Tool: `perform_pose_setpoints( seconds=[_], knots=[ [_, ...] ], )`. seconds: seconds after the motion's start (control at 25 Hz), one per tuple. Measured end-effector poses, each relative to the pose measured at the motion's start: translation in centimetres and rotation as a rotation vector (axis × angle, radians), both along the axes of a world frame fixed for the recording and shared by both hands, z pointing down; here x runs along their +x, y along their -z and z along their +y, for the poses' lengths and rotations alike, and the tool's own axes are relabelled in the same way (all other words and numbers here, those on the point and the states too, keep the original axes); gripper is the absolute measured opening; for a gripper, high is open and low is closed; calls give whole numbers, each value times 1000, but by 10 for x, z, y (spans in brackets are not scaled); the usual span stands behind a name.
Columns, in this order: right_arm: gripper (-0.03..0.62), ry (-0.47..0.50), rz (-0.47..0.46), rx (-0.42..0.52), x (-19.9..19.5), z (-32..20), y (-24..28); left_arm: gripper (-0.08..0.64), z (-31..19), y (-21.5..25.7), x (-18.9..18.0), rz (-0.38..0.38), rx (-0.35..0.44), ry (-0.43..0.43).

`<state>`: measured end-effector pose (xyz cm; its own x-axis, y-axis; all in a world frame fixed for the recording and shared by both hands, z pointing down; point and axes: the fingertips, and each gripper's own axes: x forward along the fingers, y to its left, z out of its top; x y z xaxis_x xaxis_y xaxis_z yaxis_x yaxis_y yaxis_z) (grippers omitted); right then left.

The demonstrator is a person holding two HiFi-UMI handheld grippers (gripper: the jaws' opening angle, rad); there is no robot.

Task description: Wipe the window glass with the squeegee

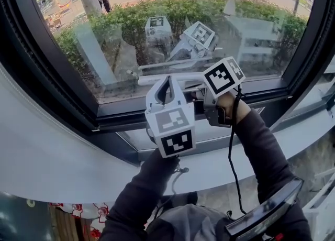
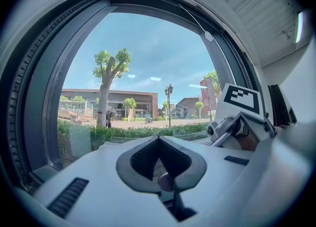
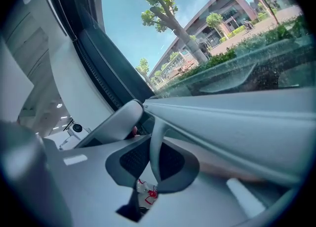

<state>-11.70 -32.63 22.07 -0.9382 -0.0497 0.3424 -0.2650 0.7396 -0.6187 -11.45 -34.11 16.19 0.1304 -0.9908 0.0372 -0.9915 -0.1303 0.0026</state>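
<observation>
I am holding the squeegee (image 1: 149, 80) level across the lower part of the glass (image 1: 157, 9), just above the bottom frame (image 1: 125, 110). I judge this is letting its whole edge meet the pane at once. My right gripper (image 3: 157, 139) is doing the carrying. Its jaws are standing narrow, pinching the squeegee's thin white stem between the pads, and in the right gripper view the long bar is running off to the right along the glass. I am gripping close to the bar rather than far back, which should be giving me firmer control of its tilt.

My left gripper (image 2: 158, 141) is sitting just beside the right one and pointing at the glass. Its jaws are drawn together at the tips, and I cannot make out anything gripped between them. In the head view its nose is lying right at the bar, probably steadying it, though I cannot tell whether it is actually touching. Little glass is showing below the bar, so this stroke looks close to its end.
</observation>
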Motion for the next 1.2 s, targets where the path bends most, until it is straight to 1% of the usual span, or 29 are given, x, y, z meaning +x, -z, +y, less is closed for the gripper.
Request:
perform_pose_setpoints(
  seconds=[0.36, 0.48, 0.6, 0.84, 1.0, 1.2],
  knots=[
    [26, -12, 33, 2, -4, 8, -16, -5, 7, -19, -7, 33, -43, -2],
    [26, -26, 39, 3, -16, 9, -20, -5, 10, -23, -20, 43, -47, -4],
    [26, -33, 40, 24, -30, 12, -17, -5, 15, -21, -35, 52, -27, -3],
    [26, -5, -3, 99, -51, 31, 26, -5, 37, 18, -58, 86, 46, 3],
    [26, 5, -11, 186, -69, 37, 68, -5, 48, 61, -75, 86, 137, 0],
    [26, 16, -35, 308, -92, 42, 119, -5, 59, 111, -95, 58, 258, 11]
  ],
)
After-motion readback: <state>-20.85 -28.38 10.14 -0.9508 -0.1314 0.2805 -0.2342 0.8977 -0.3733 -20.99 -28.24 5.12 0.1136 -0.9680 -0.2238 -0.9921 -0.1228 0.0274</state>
